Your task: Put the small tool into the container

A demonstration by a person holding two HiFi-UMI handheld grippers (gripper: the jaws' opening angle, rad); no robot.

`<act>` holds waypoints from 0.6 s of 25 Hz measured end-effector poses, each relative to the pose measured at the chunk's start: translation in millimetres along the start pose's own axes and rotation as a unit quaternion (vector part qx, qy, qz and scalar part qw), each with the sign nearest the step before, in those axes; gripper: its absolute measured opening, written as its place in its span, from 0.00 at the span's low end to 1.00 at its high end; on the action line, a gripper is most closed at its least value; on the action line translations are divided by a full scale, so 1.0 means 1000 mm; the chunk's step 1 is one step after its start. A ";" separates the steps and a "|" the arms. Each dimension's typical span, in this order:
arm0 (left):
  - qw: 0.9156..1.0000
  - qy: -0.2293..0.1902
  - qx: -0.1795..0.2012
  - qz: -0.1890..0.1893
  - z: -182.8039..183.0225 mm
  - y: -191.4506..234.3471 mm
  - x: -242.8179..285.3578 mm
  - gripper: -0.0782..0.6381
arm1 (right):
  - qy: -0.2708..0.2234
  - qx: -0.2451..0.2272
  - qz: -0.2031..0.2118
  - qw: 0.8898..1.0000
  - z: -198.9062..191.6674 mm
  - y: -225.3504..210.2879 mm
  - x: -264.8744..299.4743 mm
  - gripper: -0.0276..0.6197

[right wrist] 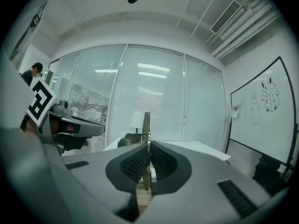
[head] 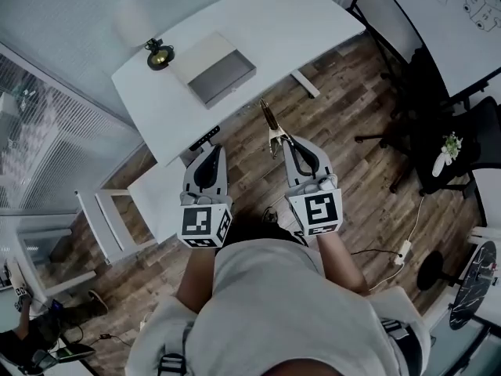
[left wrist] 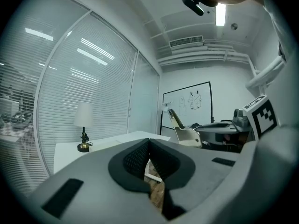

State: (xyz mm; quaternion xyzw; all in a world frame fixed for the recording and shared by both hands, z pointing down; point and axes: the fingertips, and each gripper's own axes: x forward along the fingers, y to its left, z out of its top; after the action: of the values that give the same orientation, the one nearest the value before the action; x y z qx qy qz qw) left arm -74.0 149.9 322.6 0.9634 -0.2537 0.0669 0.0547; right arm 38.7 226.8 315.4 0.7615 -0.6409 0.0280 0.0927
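Note:
The small tool point(head: 272, 125), a slim brass-coloured piece with a pale clip-like base, sticks forward out of my right gripper point(head: 290, 142), which is shut on it. In the right gripper view the tool point(right wrist: 146, 123) stands upright between the closed pads of the right gripper point(right wrist: 148, 146). The container point(head: 221, 75), a shallow grey open box, lies on the white table point(head: 305, 18) ahead of both grippers. My left gripper point(head: 210, 150) is shut with nothing in it, level with the right one above the floor. The left gripper view shows its tips meeting point(left wrist: 149, 143) and the tool point(left wrist: 176, 120) off to the right.
A small lamp point(head: 159, 54) stands on the table left of the container. A white chair point(head: 117, 219) sits at lower left. A black office chair point(head: 413, 108) and a whiteboard point(head: 462, 14) are at the right. A power strip point(head: 403, 251) lies on the wooden floor.

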 end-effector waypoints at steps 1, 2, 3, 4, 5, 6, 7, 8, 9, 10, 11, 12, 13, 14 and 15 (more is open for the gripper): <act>1.000 0.003 0.001 0.004 -0.003 -0.002 0.001 0.14 | 0.000 0.001 0.005 1.000 -0.003 -0.002 0.001 0.08; 1.000 0.008 0.001 0.008 -0.008 -0.003 0.002 0.14 | 0.002 0.002 0.008 1.000 -0.008 -0.005 0.003 0.08; 1.000 0.014 0.000 0.011 -0.013 -0.003 0.004 0.14 | 0.006 0.005 0.011 1.000 -0.013 -0.007 0.006 0.08; 1.000 0.022 -0.002 0.013 -0.018 -0.004 0.005 0.14 | 0.011 0.010 0.014 1.000 -0.019 -0.009 0.009 0.08; 0.999 0.028 -0.003 0.015 -0.023 -0.006 0.004 0.14 | 0.017 0.015 0.018 1.000 -0.025 -0.009 0.009 0.08; 0.999 0.034 -0.004 0.016 -0.026 -0.008 0.004 0.14 | 0.021 0.019 0.022 0.999 -0.030 -0.010 0.008 0.08; 0.999 0.039 -0.003 0.018 -0.029 -0.008 0.005 0.14 | 0.024 0.021 0.025 0.999 -0.033 -0.011 0.009 0.08; 0.999 0.043 -0.002 0.018 -0.030 -0.008 0.009 0.14 | 0.024 0.023 0.026 0.999 -0.035 -0.012 0.011 0.08; 0.999 0.046 -0.001 0.017 -0.031 -0.007 0.013 0.14 | 0.024 0.025 0.025 0.999 -0.035 -0.015 0.014 0.08; 0.999 0.048 -0.001 0.016 -0.031 -0.006 0.018 0.14 | 0.024 0.027 0.024 0.999 -0.036 -0.017 0.018 0.08; 0.999 0.049 -0.002 0.015 -0.032 -0.004 0.024 0.14 | 0.026 0.028 0.023 0.999 -0.037 -0.020 0.022 0.08; 0.999 0.049 -0.004 0.015 -0.033 -0.002 0.030 0.14 | 0.029 0.028 0.023 0.999 -0.039 -0.023 0.026 0.08; 0.999 0.050 -0.007 0.015 -0.035 0.000 0.037 0.14 | 0.031 0.027 0.025 0.999 -0.041 -0.025 0.031 0.08; 0.999 0.051 -0.009 0.015 -0.036 0.002 0.044 0.14 | 0.034 0.025 0.027 0.999 -0.043 -0.028 0.036 0.08; 0.999 0.052 -0.012 0.013 -0.038 0.004 0.052 0.14 | 0.037 0.023 0.028 0.999 -0.045 -0.032 0.041 0.08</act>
State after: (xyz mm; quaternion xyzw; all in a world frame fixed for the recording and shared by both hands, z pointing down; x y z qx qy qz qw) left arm -34.6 126.7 368.3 0.9545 -0.2642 0.1143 0.0783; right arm 80.7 199.8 362.7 0.7437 -0.6573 0.0735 0.0976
